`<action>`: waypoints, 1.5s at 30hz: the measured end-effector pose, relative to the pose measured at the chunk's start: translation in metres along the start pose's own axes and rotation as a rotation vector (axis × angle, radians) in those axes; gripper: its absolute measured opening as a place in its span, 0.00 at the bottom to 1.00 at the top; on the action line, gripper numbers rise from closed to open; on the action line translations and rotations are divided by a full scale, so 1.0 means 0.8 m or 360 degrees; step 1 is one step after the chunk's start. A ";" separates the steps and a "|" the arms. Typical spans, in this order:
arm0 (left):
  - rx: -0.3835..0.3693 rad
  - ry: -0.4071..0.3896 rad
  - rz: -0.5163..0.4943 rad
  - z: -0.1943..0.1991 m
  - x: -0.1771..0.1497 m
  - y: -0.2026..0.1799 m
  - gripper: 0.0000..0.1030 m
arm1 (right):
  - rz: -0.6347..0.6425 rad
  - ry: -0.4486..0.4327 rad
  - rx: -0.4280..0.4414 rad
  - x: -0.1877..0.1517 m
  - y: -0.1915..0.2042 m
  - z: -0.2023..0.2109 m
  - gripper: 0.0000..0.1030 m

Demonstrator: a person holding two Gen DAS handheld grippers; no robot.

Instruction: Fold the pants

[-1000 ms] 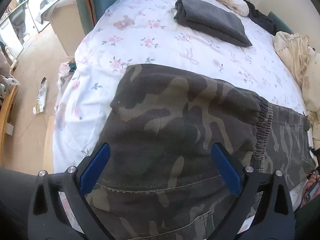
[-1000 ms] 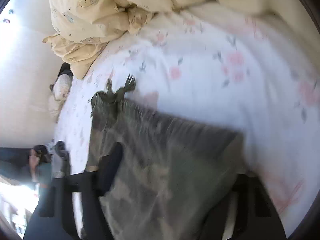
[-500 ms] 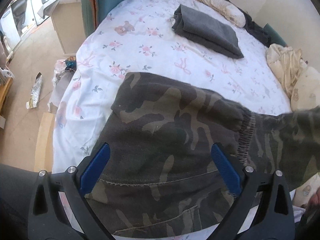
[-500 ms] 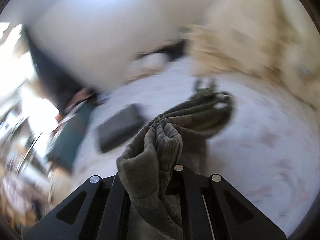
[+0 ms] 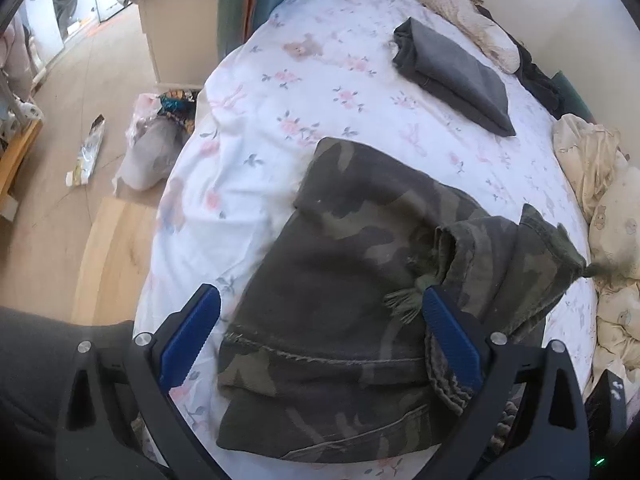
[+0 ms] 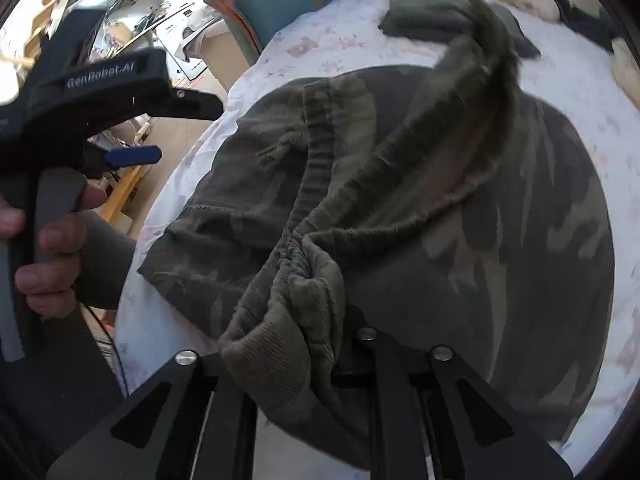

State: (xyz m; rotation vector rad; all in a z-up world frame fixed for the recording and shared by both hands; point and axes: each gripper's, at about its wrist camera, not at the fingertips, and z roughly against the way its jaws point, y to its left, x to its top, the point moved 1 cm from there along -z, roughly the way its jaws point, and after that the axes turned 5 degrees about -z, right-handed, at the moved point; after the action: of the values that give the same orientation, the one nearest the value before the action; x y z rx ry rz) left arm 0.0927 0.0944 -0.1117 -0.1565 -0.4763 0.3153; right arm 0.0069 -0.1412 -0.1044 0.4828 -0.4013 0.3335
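Both tongs at camouflage pants point(image 5: 344, 280): right point(image 6: 304, 344) clamped, left point(image 5: 320, 332) spread.

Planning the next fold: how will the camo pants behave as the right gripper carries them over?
Probably floppy: the camo pants sag in drooping folds from the right gripper. The cloth bunches thickly at the pinch, so slipping seems unlikely. The part lying on the bed may drag.

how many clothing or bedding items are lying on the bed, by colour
camouflage green pants: 1
folded dark grey garment: 1
cream fuzzy item by the far wall: 1
black garment beside it: 1
pale yellow bear-print bedding: 1
total: 5, all on the white floral bed sheet
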 end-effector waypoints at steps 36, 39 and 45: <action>-0.0193 -0.0077 -0.0316 0.015 -0.005 -0.073 0.96 | -0.1045 -0.0560 -0.0095 0.034 -0.148 0.121 0.53; -0.0206 -0.0037 -0.0485 0.003 -0.019 -0.117 0.96 | -0.1399 -0.0541 -0.0241 -0.027 -0.204 0.124 0.54; 0.0017 0.0123 -0.0686 -0.058 -0.032 -0.162 0.94 | -0.1742 -0.0376 -0.0098 -0.088 -0.235 0.078 0.61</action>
State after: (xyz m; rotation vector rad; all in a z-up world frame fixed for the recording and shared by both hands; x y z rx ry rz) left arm 0.1270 -0.0392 -0.1345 -0.0526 -0.4196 -0.1101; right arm 0.0027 -0.3449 -0.1566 0.6143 -0.3220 -0.7977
